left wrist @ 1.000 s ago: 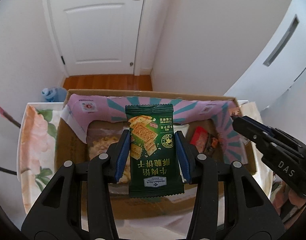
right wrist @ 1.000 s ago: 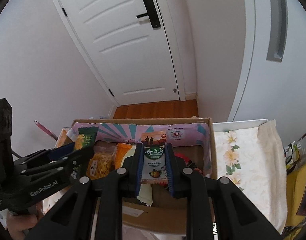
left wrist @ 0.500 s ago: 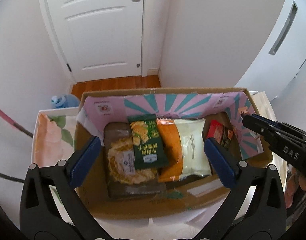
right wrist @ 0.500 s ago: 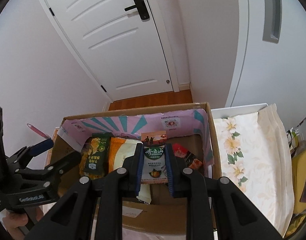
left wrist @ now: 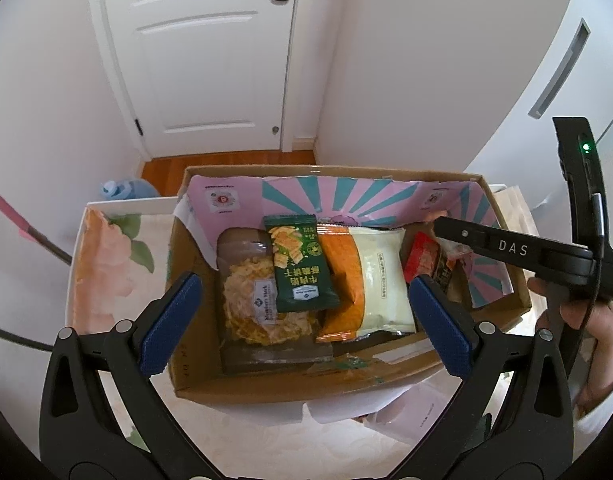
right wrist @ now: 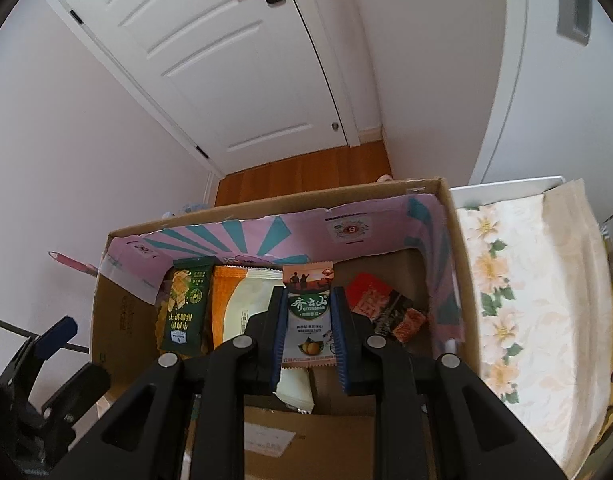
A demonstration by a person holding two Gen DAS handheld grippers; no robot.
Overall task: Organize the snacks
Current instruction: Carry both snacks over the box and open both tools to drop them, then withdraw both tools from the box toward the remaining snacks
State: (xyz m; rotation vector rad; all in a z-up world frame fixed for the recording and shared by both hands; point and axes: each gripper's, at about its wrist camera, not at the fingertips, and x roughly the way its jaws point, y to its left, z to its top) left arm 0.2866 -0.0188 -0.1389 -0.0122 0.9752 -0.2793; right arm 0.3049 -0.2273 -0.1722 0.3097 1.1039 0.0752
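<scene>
An open cardboard box [left wrist: 326, 170] [right wrist: 266, 204] with a pink and teal lining holds the snacks. My left gripper [left wrist: 304, 284] hangs wide open above it, holding nothing. Below it a green cracker packet [left wrist: 300, 268] [right wrist: 184, 312] lies on a clear bag of crisps [left wrist: 250, 304], beside an orange and white bag [left wrist: 378, 276]. My right gripper [right wrist: 308, 312] is low over the box's middle. Its jaws are opening, with an upright pink and white fruit snack packet [right wrist: 308, 320] still touching both pads. A red packet [right wrist: 370, 296] lies to its right.
The box stands on a floral tablecloth [left wrist: 114, 272] [right wrist: 514, 280]. A person's hand [left wrist: 586, 320] grips the right tool at the right edge. A blue water bottle [left wrist: 122, 190] sits on the floor behind, before a white door. A pale bag [right wrist: 566, 240] lies right of the box.
My left gripper opened and let go of the green packet, which now lies in the box, then pulled back. My right gripper sank into the box with its packet and its jaws widened slightly.
</scene>
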